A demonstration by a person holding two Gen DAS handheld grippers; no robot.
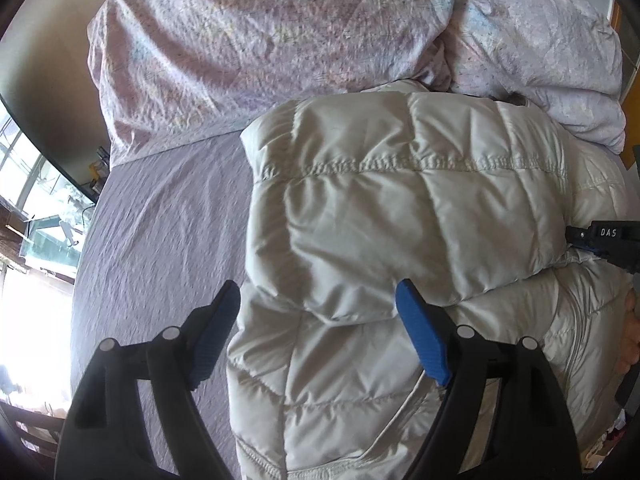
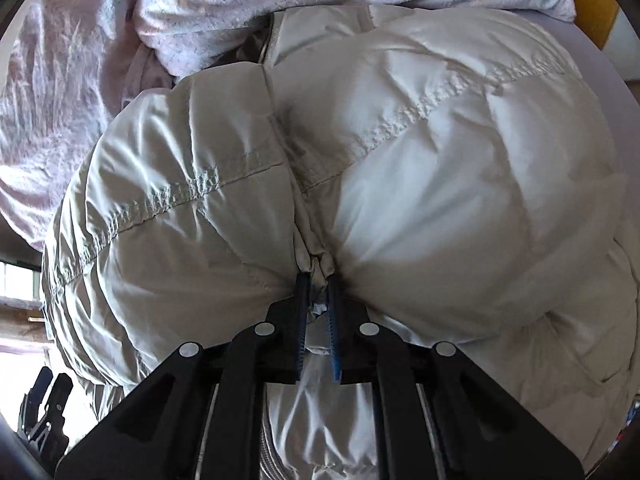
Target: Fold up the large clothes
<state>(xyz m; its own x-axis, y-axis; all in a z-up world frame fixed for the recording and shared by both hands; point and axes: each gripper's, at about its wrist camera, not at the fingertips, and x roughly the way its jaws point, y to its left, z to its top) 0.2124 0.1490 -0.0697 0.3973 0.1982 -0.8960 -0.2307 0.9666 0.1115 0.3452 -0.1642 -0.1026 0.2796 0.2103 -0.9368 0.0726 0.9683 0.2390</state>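
Observation:
A pale grey quilted puffer jacket (image 1: pixel 400 208) lies folded on the bed, one padded layer over another. My left gripper (image 1: pixel 320 316) hovers open above its near left part, the blue pads (image 1: pixel 420 344) wide apart and pressing on nothing. My right gripper (image 2: pixel 318 292) is shut on a pinched fold of the jacket (image 2: pixel 440 160) along the seam between two puffy sections. In the left wrist view the right gripper (image 1: pixel 600 240) shows at the jacket's right edge. In the right wrist view the left gripper (image 2: pixel 44 412) shows at the bottom left.
A crumpled pale pink patterned duvet (image 1: pixel 260 40) is heaped against the jacket's far side. A lilac sheet (image 1: pixel 160 240) covers the bed left of the jacket. A bright window (image 1: pixel 36 220) is at far left. A hand (image 1: pixel 632 332) shows at the right edge.

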